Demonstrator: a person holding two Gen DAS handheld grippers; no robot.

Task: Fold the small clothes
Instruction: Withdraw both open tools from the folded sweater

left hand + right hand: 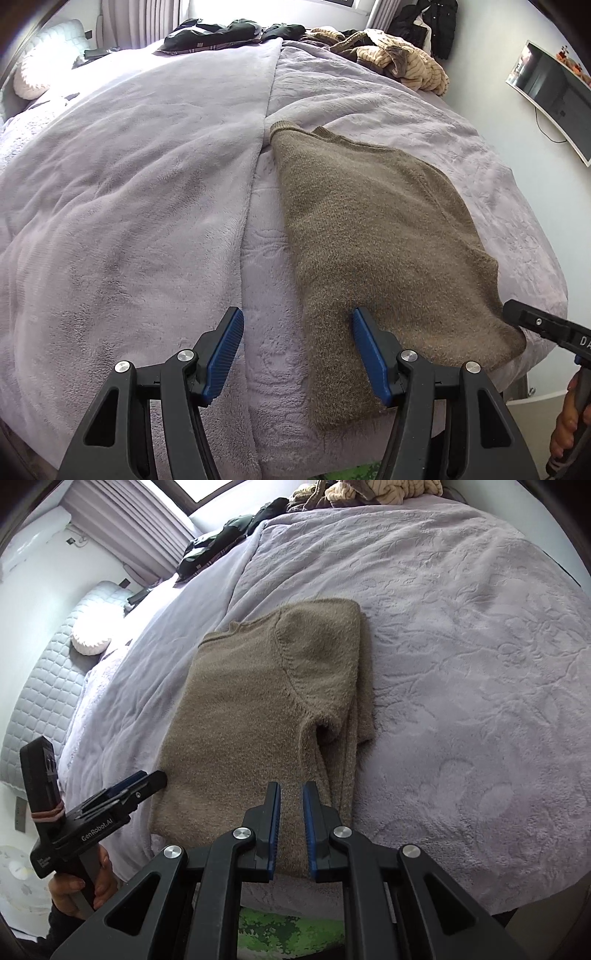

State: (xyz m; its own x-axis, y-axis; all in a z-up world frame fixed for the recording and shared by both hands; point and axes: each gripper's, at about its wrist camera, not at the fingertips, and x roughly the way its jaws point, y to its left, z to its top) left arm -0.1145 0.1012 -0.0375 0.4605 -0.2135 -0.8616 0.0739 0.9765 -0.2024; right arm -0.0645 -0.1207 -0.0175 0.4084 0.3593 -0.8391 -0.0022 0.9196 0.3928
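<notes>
A brown knit sweater (376,236) lies flat on the lilac blanket (129,206), near the bed's front edge. In the right wrist view the sweater (258,701) has its right sleeve folded in over the body. My left gripper (296,313) is open and hovers low at the sweater's left hem corner. Its right finger (369,350) is over the knit and its left finger is over bare blanket. My right gripper (291,786) is shut to a narrow slit with nothing held, just above the hem. Each gripper shows in the other's view: the right gripper (535,325) and the left gripper (147,779).
Dark clothes (229,33) and a beige striped heap (399,55) lie at the bed's far end. A round pillow (33,70) sits by the quilted headboard (48,675). A monitor (550,96) hangs on the right wall. A hand (81,886) holds the left gripper's handle.
</notes>
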